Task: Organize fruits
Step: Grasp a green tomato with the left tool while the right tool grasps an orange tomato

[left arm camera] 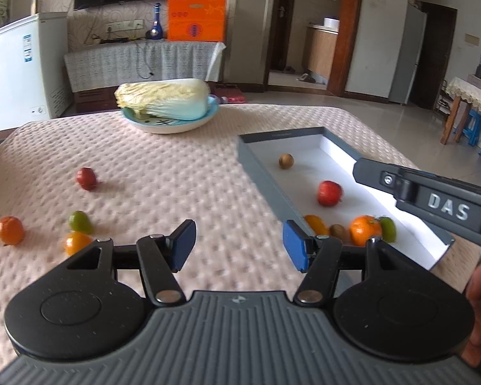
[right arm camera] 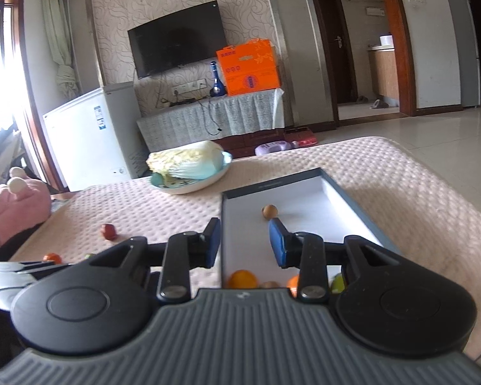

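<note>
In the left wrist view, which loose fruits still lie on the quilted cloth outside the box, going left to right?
Round orange tangerine → small dark red apple. The green lime and second orange fruit overlap, so they are left out.

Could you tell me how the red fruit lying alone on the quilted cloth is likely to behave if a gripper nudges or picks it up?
The red fruit looks round and smooth, so a nudge would probably roll it, though the dimpled cloth may check it. It seems small and rigid, so likely light and easy to pinch. Its curved skin might slip between flat pads unless gripped across the middle.
</note>
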`<state>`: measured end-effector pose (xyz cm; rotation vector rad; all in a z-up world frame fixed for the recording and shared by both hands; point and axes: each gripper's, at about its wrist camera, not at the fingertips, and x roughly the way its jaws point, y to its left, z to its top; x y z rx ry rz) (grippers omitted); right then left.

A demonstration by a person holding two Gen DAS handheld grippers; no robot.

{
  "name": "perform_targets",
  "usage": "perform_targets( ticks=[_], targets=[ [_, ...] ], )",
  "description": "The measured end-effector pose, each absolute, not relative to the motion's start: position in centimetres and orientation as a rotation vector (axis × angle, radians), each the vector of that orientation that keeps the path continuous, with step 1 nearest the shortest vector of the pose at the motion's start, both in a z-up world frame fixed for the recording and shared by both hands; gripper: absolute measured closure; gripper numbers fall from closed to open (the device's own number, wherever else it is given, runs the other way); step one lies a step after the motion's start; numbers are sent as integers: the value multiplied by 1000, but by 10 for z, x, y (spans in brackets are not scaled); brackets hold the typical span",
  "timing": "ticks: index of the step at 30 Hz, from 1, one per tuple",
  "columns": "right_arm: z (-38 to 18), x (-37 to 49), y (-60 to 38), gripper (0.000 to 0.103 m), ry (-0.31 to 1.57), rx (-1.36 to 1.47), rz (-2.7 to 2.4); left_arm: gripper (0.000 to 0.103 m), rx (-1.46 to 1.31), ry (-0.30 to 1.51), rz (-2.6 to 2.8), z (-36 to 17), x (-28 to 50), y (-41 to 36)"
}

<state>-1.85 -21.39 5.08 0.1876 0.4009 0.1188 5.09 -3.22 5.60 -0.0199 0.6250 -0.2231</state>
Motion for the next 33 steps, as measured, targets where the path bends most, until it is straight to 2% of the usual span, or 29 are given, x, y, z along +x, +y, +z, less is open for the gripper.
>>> perform_targets(
  ticks=[33],
  targets=[
    [20,-11,-52,67,518,13,433,37,-118,570,42,64,40,157]
  ],
)
